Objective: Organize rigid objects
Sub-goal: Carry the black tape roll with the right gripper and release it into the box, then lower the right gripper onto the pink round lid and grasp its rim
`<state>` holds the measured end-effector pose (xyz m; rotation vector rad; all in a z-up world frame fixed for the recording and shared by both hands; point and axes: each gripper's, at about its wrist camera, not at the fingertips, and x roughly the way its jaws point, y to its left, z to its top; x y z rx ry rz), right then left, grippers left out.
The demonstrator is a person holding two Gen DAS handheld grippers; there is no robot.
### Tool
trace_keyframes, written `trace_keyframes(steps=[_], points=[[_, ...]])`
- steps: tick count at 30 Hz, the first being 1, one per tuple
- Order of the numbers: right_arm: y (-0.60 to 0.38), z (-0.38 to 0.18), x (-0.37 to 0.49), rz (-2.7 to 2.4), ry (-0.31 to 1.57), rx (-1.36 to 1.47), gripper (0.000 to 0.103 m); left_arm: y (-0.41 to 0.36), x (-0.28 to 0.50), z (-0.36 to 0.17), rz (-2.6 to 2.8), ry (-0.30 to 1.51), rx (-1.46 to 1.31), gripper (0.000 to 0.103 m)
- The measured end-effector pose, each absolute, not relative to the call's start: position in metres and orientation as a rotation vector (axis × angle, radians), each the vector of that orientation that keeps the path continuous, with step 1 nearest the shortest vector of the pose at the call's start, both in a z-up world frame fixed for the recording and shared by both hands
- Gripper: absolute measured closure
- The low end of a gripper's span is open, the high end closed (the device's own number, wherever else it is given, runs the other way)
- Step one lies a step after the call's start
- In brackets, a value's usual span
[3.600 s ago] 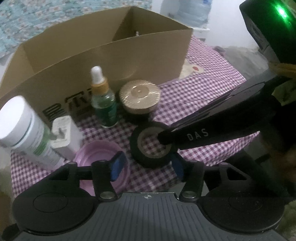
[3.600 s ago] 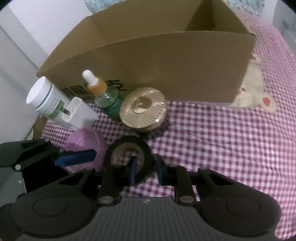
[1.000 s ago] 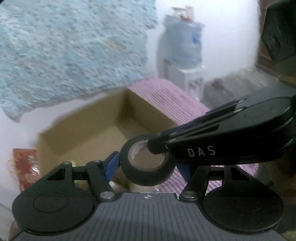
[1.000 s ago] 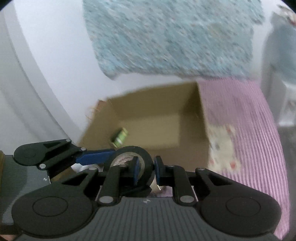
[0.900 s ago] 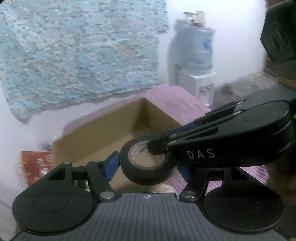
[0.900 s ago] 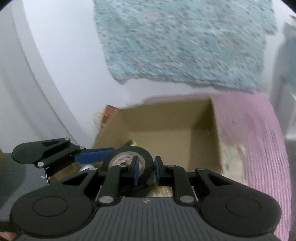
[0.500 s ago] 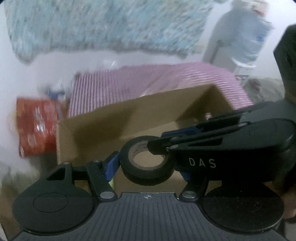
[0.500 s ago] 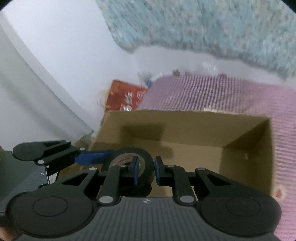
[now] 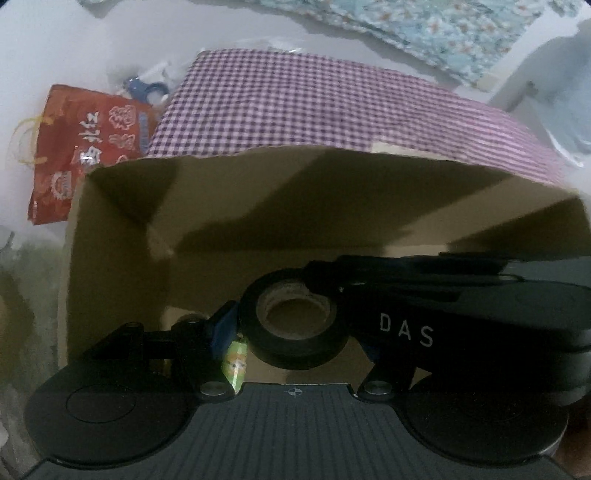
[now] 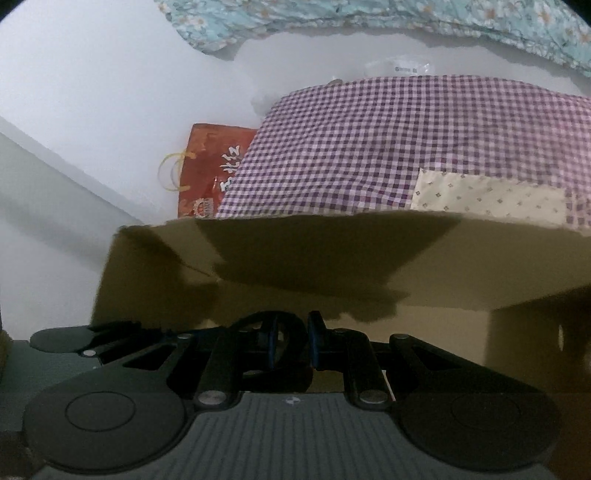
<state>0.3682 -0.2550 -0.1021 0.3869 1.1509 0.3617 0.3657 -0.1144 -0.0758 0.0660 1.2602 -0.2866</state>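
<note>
A black tape roll (image 9: 295, 352) hangs inside the open cardboard box (image 9: 122, 240), above its floor. My left gripper (image 9: 295, 336) spans the roll's width, its blue left pad pressed on the roll's side; the right pad is hidden behind the other gripper. My right gripper (image 9: 325, 280) comes in from the right and is shut on the roll's wall. In the right wrist view the right gripper (image 10: 291, 343) pinches that wall (image 10: 255, 319), above the box's (image 10: 332, 254) floor. A small green item (image 9: 234, 363) lies on the box floor.
The box stands on a purple checked cloth (image 9: 295, 110) that runs behind it (image 10: 406, 147). A red printed bag (image 9: 85, 147) sits on the floor to the left (image 10: 210, 177). A floral cloth (image 9: 443, 22) hangs on the white wall.
Both grippers, still holding the tape roll, moved forward and down from above the box's front to inside it. The views tipped down from the wall to the box's inside.
</note>
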Motion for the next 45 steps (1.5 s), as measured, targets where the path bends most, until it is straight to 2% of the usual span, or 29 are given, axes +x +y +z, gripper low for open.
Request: trace_keyframes(steps=[11,18,23,33,36,38,40,42,45], points=[[-0.271,-0.110,0.370,0.333,1.111,0.463,0.083,-0.114,0.362,-0.058,-0.273,1.205,0.027,0.034],[-0.301,-0.077,0.348,0.346,1.034,0.602,0.083,-0.114,0.344,-0.018,-0.340,1.146,-0.046,0.034],[-0.333,-0.031,0.297,0.359,0.922,0.668,0.083,-0.111,0.313,0.024,-0.449,1.061,-0.111,0.029],[-0.384,0.070,0.163,0.352,0.579,0.712,0.082,-0.097,0.220,0.113,-0.688,0.838,-0.218,0.023],[-0.389,0.085,0.122,0.350,0.515,0.711,0.082,-0.082,0.186,0.133,-0.748,0.771,-0.256,0.018],[-0.389,0.091,0.096,0.344,0.488,0.704,0.082,-0.072,0.163,0.142,-0.784,0.729,-0.261,0.010],[-0.388,0.090,0.071,0.319,0.471,0.692,0.075,-0.059,0.140,0.144,-0.787,0.692,-0.259,0.006],[-0.385,0.084,0.050,0.269,0.471,0.675,0.062,-0.047,0.120,0.138,-0.772,0.679,-0.245,0.005],[-0.377,0.067,0.022,0.194,0.510,0.657,0.062,-0.032,0.097,0.119,-0.722,0.698,-0.204,0.004]])
